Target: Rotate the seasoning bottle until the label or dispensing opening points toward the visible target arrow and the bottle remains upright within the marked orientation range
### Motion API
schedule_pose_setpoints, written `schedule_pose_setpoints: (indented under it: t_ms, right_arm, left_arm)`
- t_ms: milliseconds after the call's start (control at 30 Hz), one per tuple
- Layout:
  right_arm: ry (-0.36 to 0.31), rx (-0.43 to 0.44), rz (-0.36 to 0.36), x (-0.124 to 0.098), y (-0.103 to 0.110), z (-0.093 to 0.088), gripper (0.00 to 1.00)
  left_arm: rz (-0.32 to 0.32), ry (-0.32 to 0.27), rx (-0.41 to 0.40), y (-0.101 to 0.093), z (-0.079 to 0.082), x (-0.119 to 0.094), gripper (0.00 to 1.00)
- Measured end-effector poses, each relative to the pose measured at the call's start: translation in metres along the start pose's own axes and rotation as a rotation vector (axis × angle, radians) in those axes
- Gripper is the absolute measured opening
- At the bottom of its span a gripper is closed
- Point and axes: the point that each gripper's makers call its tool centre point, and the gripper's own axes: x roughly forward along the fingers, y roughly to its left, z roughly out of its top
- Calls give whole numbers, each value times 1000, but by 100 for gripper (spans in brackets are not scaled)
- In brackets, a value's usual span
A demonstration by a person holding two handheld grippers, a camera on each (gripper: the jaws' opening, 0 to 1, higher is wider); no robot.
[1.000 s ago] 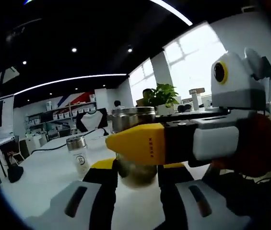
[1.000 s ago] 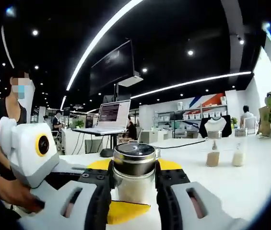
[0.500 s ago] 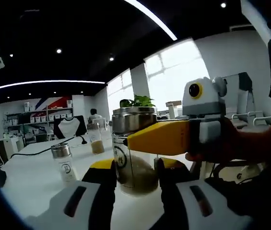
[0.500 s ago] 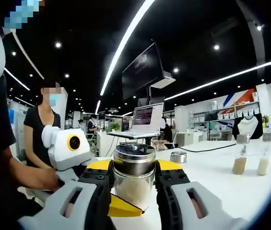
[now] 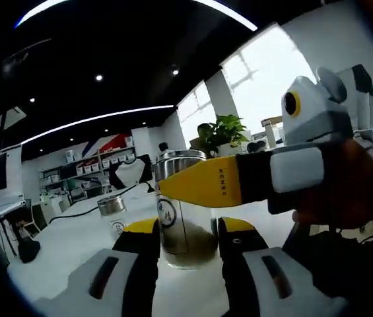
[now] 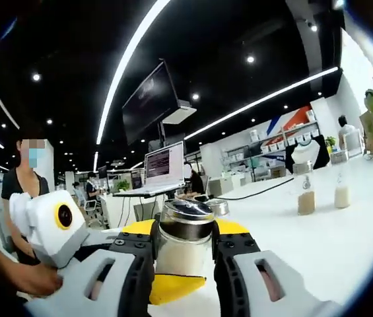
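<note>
The seasoning bottle (image 5: 187,232) is clear glass with a steel cap and brownish powder inside. It stands upright on the white table (image 5: 67,251) between the jaws of my left gripper (image 5: 187,228), which press its lower sides. A small label (image 5: 167,212) faces left on the glass. My right gripper (image 5: 219,185) reaches in from the right, one yellow jaw crossing the bottle's neck. In the right gripper view the same bottle (image 6: 183,249) sits clamped in my right gripper (image 6: 185,231), with the left gripper (image 6: 54,228) at lower left.
A smaller capped shaker (image 5: 113,214) stands left of the bottle. Two more bottles (image 6: 306,195) stand farther out on the table (image 6: 331,244). A laptop (image 6: 163,168) is on a stand behind, a potted plant (image 5: 220,134) by the window. A person (image 6: 21,178) stands at left.
Both views have swung with the hands. The bottle stays between both pairs of jaws. In the left gripper view the right gripper's yellow jaw now crosses higher, at the neck.
</note>
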Motion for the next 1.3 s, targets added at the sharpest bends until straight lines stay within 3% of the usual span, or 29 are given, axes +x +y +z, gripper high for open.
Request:
schedule_pose_setpoints:
  t_ms: [167, 233, 333, 367, 433, 467, 600, 667, 733, 833, 933, 1000, 1067, 1133, 1300]
  right_arm:
    - [11, -108, 132, -5, 16, 7, 31]
    - [5, -164, 188, -7, 26, 8, 31]
    - [15, -211, 218, -8, 31, 6, 31]
    - [17, -209, 221, -8, 31, 6, 31]
    - [2, -201, 215, -8, 28, 9, 31]
    - [-3, -159, 199, -6, 24, 10, 32]
    - [-16, -40, 96, 1, 12, 9, 33]
    - [-17, 18, 33, 3, 6, 6, 33]
    - [7, 60, -19, 3, 1, -2, 33]
    - [0, 61, -8, 1, -1, -5, 33]
    - [-12, 64, 85, 0, 7, 0, 33]
    - [-40, 64, 156, -5, 13, 9, 33]
    - [-82, 112, 292, -13, 28, 19, 33]
    - [-97, 128, 328, -17, 29, 23, 33]
    - [-76, 105, 287, -14, 26, 16, 33]
  left_arm:
    - [-172, -51, -123, -6, 5, -7, 35]
    - [-197, -43, -184, -6, 3, -9, 36]
    - [-235, -44, -199, -11, 3, -10, 36]
    - [-228, -34, -157, -13, 3, -11, 36]
    - [-95, -43, 77, -1, 8, -10, 35]
    - [-38, -17, 133, 1, 8, -9, 35]
    - [77, -3, 136, 3, 5, -4, 35]
    - [123, 37, 192, 5, -1, 0, 35]
    - [98, 76, 145, 2, -10, 3, 35]
    - [29, 71, 84, -2, -14, 3, 36]
    - [-64, 17, 46, -5, -7, 0, 36]
    - [-188, -43, -57, -14, 2, -5, 36]
    - [-273, -99, -130, -19, 11, -11, 37]
    - [-323, -120, -163, -24, 16, -15, 38]
    - [-224, -58, -94, -22, 7, -6, 37]
